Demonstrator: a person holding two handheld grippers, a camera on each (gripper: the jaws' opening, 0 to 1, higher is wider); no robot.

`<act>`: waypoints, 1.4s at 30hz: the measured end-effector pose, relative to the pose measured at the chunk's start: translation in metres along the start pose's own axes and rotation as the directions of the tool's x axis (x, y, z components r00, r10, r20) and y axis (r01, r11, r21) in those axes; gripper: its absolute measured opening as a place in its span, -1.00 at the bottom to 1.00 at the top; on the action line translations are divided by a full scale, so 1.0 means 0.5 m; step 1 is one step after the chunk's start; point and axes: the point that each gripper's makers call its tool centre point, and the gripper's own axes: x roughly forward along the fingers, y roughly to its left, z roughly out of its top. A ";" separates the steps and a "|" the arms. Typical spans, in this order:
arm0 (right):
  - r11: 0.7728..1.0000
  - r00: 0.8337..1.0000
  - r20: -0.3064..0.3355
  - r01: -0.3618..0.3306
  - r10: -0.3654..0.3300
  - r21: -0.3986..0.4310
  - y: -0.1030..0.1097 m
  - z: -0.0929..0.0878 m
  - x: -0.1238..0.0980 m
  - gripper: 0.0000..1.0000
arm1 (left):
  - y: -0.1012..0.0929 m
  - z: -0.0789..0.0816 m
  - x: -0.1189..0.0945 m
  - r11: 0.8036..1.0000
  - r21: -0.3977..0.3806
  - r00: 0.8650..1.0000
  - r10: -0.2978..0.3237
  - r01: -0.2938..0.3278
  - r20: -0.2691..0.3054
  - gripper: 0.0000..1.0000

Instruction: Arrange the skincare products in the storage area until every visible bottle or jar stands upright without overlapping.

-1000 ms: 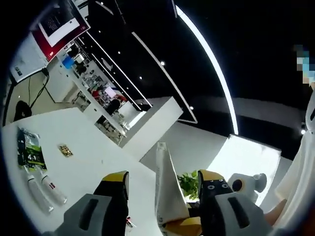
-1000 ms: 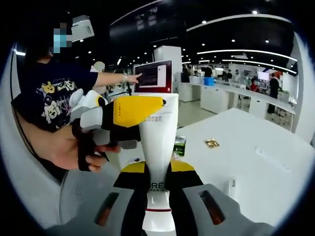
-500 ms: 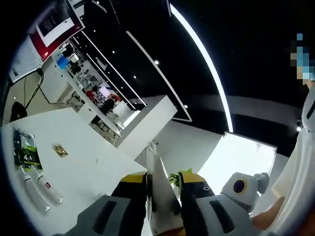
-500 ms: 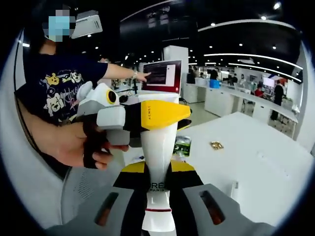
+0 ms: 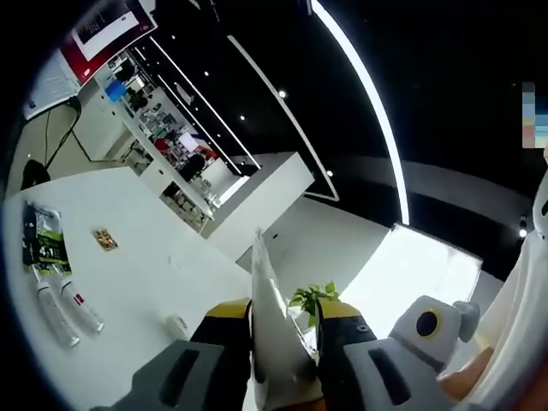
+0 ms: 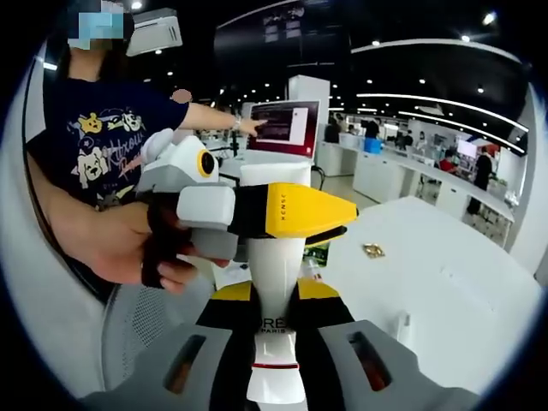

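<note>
Tube: a white tube (image 6: 276, 282) is standing upright between both tongs, above the white surface (image 6: 445, 291).
Right tongs (image 6: 275, 318): gripping its lower part.
Left tongs (image 5: 282, 330): pinching its flat crimped end (image 5: 267, 300).

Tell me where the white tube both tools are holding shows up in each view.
Left gripper view: the white tube rises edge-on at bottom centre, pinched between this tool's jaws.
Right gripper view: the tube stands up the centre from this tool's jaws, the left tool clamped across its upper part.
Shared landmark: the small gold packet on the white table.
</note>
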 end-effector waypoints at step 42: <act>0.995 0.996 -0.054 -0.059 0.064 0.087 0.031 -0.060 0.008 -0.40 | -0.027 -0.035 -0.021 0.980 0.193 0.995 -0.040 0.058 -0.096 -0.74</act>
